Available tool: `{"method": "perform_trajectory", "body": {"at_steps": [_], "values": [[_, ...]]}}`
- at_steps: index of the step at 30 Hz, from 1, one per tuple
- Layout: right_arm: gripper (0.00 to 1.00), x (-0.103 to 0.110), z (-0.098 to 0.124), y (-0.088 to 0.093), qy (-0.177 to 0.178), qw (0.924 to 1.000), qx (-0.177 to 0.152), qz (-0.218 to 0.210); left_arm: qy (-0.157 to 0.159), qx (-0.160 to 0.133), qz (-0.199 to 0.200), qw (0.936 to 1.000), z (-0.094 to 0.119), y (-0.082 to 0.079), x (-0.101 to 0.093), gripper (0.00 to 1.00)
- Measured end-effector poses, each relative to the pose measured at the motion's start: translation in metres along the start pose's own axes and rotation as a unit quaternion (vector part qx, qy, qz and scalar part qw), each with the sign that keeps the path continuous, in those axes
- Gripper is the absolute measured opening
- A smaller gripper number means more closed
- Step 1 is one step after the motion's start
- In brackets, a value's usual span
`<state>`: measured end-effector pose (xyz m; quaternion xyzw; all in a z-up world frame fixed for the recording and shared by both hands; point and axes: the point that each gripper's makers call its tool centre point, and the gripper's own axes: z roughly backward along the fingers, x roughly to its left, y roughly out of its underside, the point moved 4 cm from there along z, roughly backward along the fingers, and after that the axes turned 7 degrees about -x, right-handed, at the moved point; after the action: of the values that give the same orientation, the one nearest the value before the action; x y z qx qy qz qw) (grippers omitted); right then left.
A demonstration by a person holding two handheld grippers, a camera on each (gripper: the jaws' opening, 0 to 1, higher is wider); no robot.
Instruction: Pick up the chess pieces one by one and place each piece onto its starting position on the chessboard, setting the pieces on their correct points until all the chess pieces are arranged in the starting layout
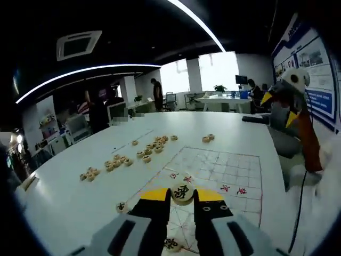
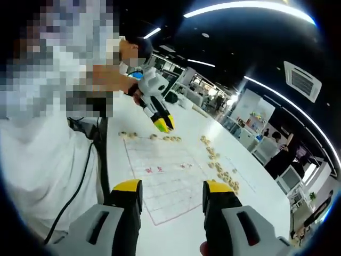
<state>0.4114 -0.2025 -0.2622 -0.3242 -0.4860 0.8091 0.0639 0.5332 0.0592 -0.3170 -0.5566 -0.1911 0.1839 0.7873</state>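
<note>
Between the yellow-tipped jaws of the left gripper sits a round, pale wooden chess disc with a dark character on its face, pinched at its rim from both sides. It looks light and rigid, a small hard puck with smooth edges that could slip or tip if squeezed off-centre, so taking it across the middle of the rim seems the right hold. It hangs above the near part of the thin white chessboard sheet with printed grid lines, where a few discs with red characters already lie. More pale discs are scattered in loose clusters on the white table, beside the sheet.

The right gripper, also yellow-tipped, has its jaws spread wide with nothing between them, held over the sheet's edge in the right gripper view.
</note>
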Motion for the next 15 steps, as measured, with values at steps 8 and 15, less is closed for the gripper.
{"method": "perform_trajectory", "body": {"at_steps": [8,15], "values": [[0.46,0.003,-0.003,0.001,-0.006,1.0000,0.002,0.001,0.012,0.027,0.014,0.9995,0.031,0.029,-0.020,0.20],[0.46,0.005,-0.002,0.003,-0.007,1.0000,0.006,0.002,0.021,0.054,0.041,0.9975,0.035,0.051,-0.024,0.20]]}}
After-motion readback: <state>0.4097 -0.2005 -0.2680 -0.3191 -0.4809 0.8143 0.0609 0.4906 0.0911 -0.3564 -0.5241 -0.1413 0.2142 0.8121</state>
